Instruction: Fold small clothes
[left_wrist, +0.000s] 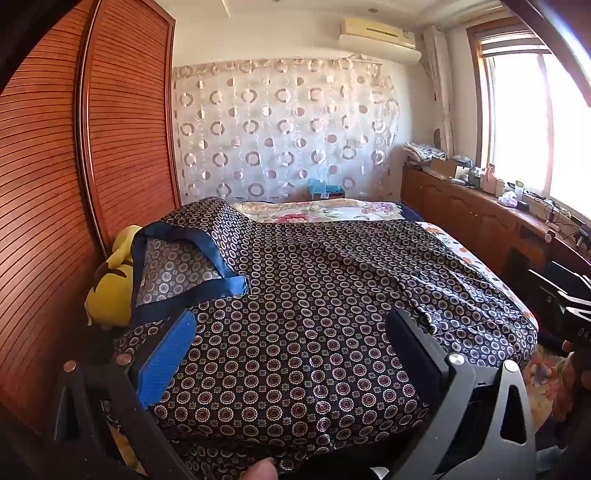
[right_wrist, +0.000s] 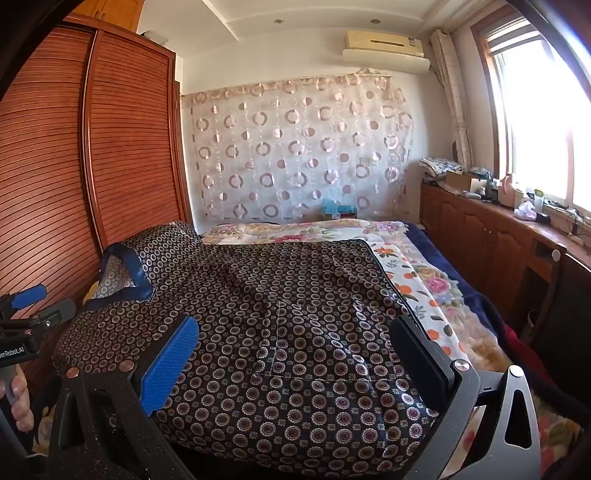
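Dark patterned garment, a silky navy fabric printed all over with small ringed medallions and edged at the neck with a blue satin collar, lies spread across the foot of a bed, its collar end toward the wardrobe side and its body running toward the window side. Part of the fabric rises in a fold near the far left corner, and a stitched patch pocket shows on the flat near portion in the right wrist view. Both tools hover over the near edge of the garment: the left gripper has its blue-padded finger and black finger spread wide apart with nothing between them but the cloth lying below, and the right gripper is likewise wide apart and empty. Whether any fingertip touches the cloth cannot be told. Beneath the garment lies a floral bedspread of orange and pink blossoms on white. A yellow plush toy sits just beside the collar, against a slatted reddish-brown wooden wardrobe. Behind the bed hangs a sheer curtain with ring motifs, with a cream wall-mounted air conditioner above it. A low wooden cabinet cluttered with small items runs under a bright window.
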